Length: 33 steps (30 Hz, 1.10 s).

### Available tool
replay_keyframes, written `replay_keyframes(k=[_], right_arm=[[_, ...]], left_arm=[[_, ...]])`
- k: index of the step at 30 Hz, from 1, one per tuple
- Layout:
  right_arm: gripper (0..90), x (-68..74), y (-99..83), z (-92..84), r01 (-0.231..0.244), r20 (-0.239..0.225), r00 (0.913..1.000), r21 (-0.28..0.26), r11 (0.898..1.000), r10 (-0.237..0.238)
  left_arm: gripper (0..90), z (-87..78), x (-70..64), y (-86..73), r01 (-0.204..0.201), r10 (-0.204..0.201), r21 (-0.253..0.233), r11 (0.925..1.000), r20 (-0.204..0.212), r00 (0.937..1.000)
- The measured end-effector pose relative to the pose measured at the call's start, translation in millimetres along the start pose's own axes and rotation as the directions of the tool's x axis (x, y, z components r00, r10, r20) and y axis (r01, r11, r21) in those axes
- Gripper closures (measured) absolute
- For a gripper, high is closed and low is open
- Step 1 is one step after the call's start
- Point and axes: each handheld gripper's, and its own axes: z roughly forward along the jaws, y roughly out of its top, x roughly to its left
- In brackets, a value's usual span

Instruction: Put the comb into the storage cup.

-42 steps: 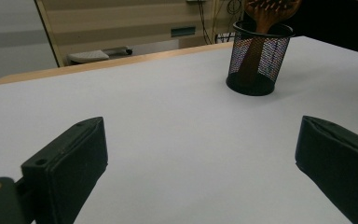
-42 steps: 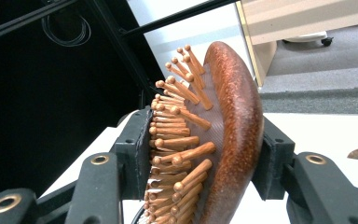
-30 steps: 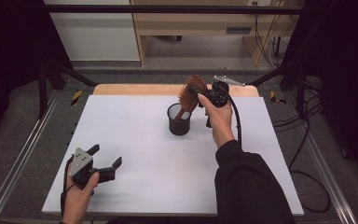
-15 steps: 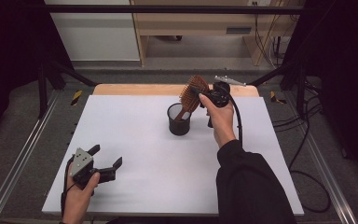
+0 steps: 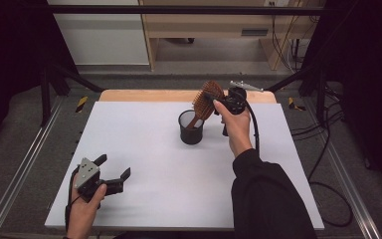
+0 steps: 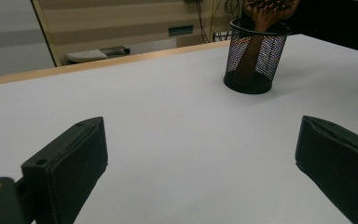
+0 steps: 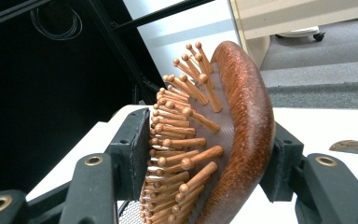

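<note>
A wooden hairbrush (image 5: 206,98) leans with its handle inside a black mesh cup (image 5: 191,127) near the table's far middle. My right gripper (image 5: 214,99) is shut on the brush head; in the right gripper view the hairbrush (image 7: 233,135) sits between the jaws, one against its wooden back, the other against the pegs. At the near left corner my left gripper (image 5: 113,169) rests on the table, open, holding nothing. In the left gripper view my left gripper (image 6: 200,163) faces the mesh cup (image 6: 255,56) far ahead, with the brush handle (image 6: 252,46) visible through the mesh.
The white tabletop (image 5: 144,149) has a wooden strip (image 5: 144,95) along its far edge. Metal rails (image 5: 25,164) run down both sides. A black cable (image 5: 252,127) trails from the right gripper. Beyond the table stand a light wood desk (image 5: 204,22) and cables on the floor.
The right gripper and brush have shifted very slightly; the left gripper has stayed in place.
</note>
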Motion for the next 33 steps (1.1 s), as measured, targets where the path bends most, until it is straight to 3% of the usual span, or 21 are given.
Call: replay_keyframes(k=[9,33], right_arm=[[44.1,4.3,3.4,4.2,0.012,-0.013,0.9999,0.006,1.000,-0.012],[39.7,-0.9,5.6,3.5,0.031,0.003,0.9995,0.028,0.999,-0.031]], left_arm=[[2.6,-0.1,0.0,0.1,-0.002,0.002,0.001,1.0000,0.001,1.0000],[2.7,0.0,-0.8,0.3,-0.003,0.003,-0.001,1.0000,0.003,1.0000]])
